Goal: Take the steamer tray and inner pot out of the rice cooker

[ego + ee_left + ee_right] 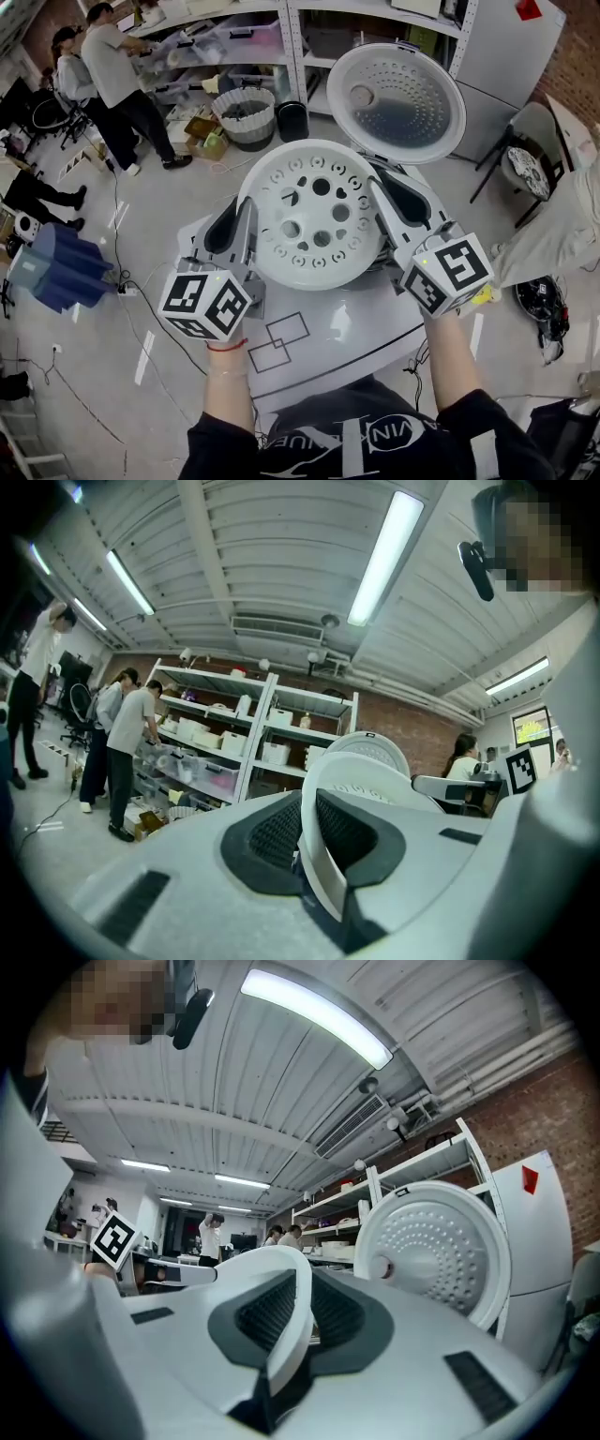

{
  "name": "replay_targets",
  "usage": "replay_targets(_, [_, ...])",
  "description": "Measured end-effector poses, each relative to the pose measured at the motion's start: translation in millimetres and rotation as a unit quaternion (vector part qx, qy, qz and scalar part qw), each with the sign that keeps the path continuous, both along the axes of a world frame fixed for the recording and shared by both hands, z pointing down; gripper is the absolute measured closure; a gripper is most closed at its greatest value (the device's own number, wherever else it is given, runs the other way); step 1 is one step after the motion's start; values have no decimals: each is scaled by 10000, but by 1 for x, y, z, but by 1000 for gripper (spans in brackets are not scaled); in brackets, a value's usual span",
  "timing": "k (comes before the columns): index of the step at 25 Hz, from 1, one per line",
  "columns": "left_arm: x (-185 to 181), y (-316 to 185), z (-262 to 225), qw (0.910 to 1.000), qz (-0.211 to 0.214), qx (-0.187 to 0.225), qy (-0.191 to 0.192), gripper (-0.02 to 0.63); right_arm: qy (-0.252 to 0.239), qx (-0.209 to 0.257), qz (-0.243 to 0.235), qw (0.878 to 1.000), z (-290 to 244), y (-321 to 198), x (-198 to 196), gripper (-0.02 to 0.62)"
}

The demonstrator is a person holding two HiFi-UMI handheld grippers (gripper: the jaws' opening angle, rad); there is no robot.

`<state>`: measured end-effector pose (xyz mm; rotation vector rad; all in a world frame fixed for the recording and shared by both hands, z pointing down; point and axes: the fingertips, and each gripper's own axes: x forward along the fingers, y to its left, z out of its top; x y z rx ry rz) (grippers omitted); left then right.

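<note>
1. The left gripper (246, 208) is held level at the left of the head view, its jaws closed on the left rim of the steamer tray (314, 211).
2. In the left gripper view, that rim is seen clamped between the dark pads (272, 836).
3. The right gripper (380, 186) is held level at the right, and its jaws are closed in the same way on the opposite rim.
4. Both grippers are angled inward toward each other, with the left marker cube (206, 302) and the right marker cube (448, 272) nearest the body.
5. The left forearm (228, 389) and the right forearm (450, 361) are stretched forward and bare; dark sleeves (220, 445) are seen near the elbows.
6. A red band (228, 346) is worn at the left wrist.
</note>
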<state>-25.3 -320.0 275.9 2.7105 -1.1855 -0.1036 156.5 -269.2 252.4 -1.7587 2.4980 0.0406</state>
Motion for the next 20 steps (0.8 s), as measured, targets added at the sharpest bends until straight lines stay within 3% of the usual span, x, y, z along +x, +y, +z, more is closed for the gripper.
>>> replay_targets(12, [-111,4,14,9971,-737,-185,62,558,125,-635,-430,9970,34,-16,-105,557])
replay_targets(20, [-176,13,57,9915,-1133,-642,87,558,136,-1108,-800,9905,73,-19,-168,557])
